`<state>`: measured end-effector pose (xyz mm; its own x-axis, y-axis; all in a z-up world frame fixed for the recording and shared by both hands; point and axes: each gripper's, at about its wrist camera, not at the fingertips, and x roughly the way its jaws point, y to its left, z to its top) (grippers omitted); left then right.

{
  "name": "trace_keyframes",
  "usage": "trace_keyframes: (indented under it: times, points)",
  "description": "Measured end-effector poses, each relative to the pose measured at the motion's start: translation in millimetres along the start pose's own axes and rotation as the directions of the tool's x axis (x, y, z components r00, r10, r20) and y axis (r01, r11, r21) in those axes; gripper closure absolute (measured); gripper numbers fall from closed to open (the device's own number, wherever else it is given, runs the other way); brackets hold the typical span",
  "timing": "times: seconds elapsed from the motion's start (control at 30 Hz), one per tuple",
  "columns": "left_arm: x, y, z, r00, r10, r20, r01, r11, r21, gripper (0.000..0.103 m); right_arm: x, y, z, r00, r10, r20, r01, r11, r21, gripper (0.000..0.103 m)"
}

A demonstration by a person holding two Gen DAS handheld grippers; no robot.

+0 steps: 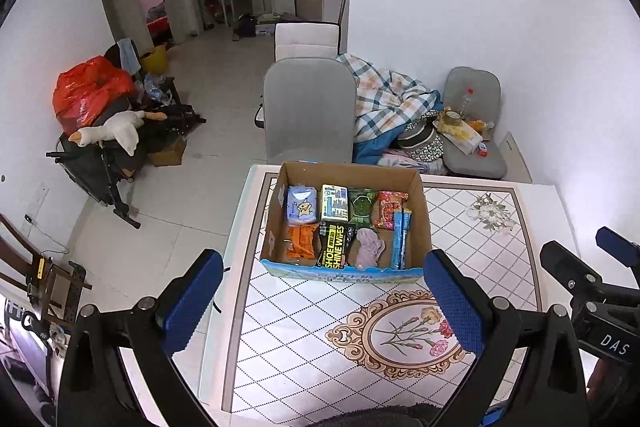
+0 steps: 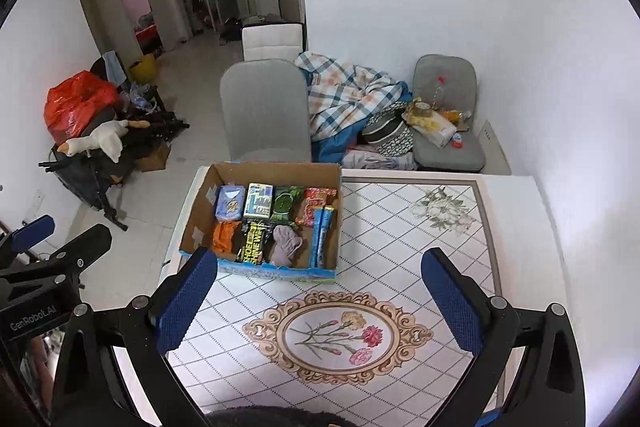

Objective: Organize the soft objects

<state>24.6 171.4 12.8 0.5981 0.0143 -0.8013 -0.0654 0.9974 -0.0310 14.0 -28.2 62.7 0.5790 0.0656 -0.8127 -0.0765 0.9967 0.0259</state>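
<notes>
Black pack [image 1: 335, 250], centre of frame, in box: "SHOE SHINE WIPES"
Right gripper [image 1: 616, 343], right edge: "DAS"
Left gripper [image 2: 33, 319], left edge: "GenRobot.AI"

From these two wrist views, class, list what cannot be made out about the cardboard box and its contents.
- Cardboard box front label: both views, foreshortened, unreadable.
- Box front-left corner: right wrist view, hidden behind the right gripper fingers.
- Small print on the blue tissue pack: too small.
- Pink cloth: crumpled; what it is, unclear.
</notes>
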Motion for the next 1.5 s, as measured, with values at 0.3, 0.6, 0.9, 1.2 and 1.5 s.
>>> trace_keyframes:
  times: [0.3,0.6,0.9,1.2,1.5]
  points:
    - [-2.3,0.7,-3.3,1.000,0.005,0.004,-0.005,1.000,-0.003,0.000,-0.9,-4.5,-2.0,1.000,-0.029,-0.001,0.029,1.000,0.008,0.000]
    - [-3.9,0.1,-5.4,1.000,0.006,0.006,-0.006,1.000,-0.005,0.000,-2.2,-5.8,-2.5,0.999,-0.045,0.004,0.045,0.999,0.013,0.000]
    - [-5.1,0.4,-6.6,1.000,0.005,0.005,-0.005,1.000,-0.006,0.000,-3.8,-6.5,-2.2,0.999,-0.048,0.007,0.048,0.999,0.017,0.000]
    - [-4.6,1.2,-6.0,1.000,0.006,0.005,-0.006,1.000,-0.005,0.000,-4.1,-6.5,-1.8,0.998,-0.059,0.009,0.059,0.998,0.022,0.000]
    - [-5.0,2.0,-6.6,1.000,0.010,0.005,-0.010,1.000,-0.009,0.000,-5.5,-1.4,-4.0,0.998,-0.063,0.007,0.063,0.998,0.024,0.000]
